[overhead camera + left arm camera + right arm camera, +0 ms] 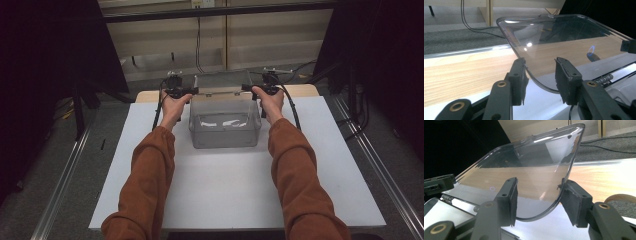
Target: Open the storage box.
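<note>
Left gripper view: lid (554, 37) edge between fingers (520, 80).

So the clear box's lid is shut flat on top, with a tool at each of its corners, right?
Not quite: the lid is swung up and open on its hinge, as both gripper views show. The left tool and right tool do each sit at a lid corner of the clear box.

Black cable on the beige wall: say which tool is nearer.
Left. The left tool sits in front, slightly left of the cable; the right tool is farther right, across the clear plastic lid.
</note>
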The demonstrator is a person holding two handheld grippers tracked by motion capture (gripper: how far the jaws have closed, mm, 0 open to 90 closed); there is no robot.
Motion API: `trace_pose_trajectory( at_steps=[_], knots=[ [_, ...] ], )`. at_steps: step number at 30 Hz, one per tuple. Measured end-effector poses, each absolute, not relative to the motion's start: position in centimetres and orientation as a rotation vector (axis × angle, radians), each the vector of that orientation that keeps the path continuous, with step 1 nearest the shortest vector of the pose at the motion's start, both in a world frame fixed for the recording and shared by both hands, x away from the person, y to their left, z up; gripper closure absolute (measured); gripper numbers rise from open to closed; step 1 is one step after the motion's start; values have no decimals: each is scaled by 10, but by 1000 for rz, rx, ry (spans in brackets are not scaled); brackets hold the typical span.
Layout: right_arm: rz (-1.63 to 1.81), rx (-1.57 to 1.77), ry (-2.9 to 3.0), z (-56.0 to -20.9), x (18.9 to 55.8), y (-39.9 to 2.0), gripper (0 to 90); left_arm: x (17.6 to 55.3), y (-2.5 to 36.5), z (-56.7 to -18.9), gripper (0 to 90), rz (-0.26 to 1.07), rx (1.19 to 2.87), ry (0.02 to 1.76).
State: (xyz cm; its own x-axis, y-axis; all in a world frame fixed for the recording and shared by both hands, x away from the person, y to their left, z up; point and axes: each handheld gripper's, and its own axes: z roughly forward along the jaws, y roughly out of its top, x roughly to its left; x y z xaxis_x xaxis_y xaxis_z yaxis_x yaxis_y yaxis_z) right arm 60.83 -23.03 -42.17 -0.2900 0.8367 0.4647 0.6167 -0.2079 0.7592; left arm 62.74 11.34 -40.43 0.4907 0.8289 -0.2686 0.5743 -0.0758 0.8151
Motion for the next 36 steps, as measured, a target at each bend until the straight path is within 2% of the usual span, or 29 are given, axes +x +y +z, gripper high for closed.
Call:
trace_pose_trajectory(
  at_steps=[7,13,14,18,23,27,36],
  knots=[
    [1486,1711,1808,-423,609,-228,451,628,113,-406,591,333,1760,1191],
    [1415,1672,1802,-423,609,-226,379,630,112,-411,553,341,1748,1185],
    [1438,1670,1807,-423,608,-226,432,631,113,-412,523,342,1724,1193],
    [1438,1679,1778,-424,609,-228,350,632,117,-414,392,377,1717,1216],
    [1440,1627,1770,-423,607,-227,311,632,119,-410,266,424,1690,1190],
    [1450,1567,1744,-417,603,-229,265,627,116,-404,228,471,1721,1121],
    [1408,1435,1743,-408,590,-227,77,622,120,-395,101,513,1736,1071]
  ],
)
